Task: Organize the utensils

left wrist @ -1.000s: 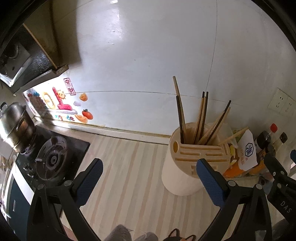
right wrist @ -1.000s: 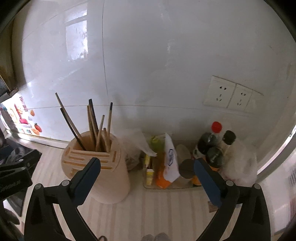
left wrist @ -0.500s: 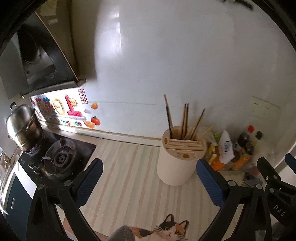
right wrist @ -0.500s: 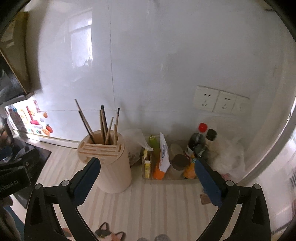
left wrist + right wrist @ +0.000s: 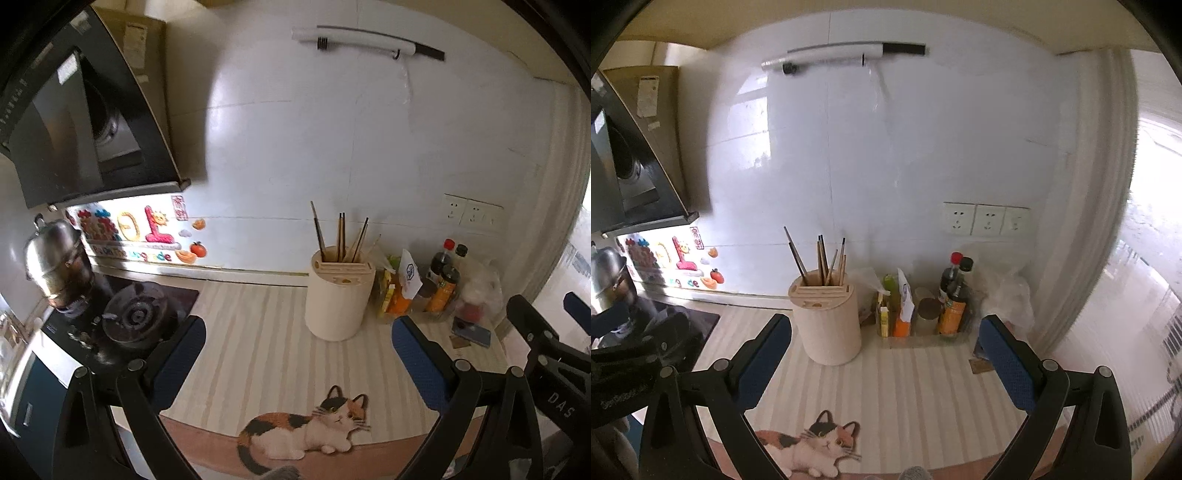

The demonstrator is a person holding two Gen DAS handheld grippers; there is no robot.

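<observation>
A cream utensil holder (image 5: 338,299) stands on the striped counter, with several chopsticks (image 5: 341,236) upright in its top slots. It also shows in the right wrist view (image 5: 829,321) with the chopsticks (image 5: 823,260). My left gripper (image 5: 297,350) is open and empty, well back from the holder. My right gripper (image 5: 884,352) is open and empty too, back from the holder and to its right. The right gripper's body (image 5: 546,354) shows at the right edge of the left wrist view.
A tray of bottles and packets (image 5: 923,310) stands right of the holder by the wall. A phone (image 5: 472,330) lies near it. A gas stove (image 5: 136,317) with a steel pot (image 5: 55,258) is at left. A cat-print mat (image 5: 306,435) lies at the counter's front edge.
Both grippers have pulled back and up from the holder, which now looks smaller and farther. The cat mat and the counter's front edge have come into view. Both stay open.
</observation>
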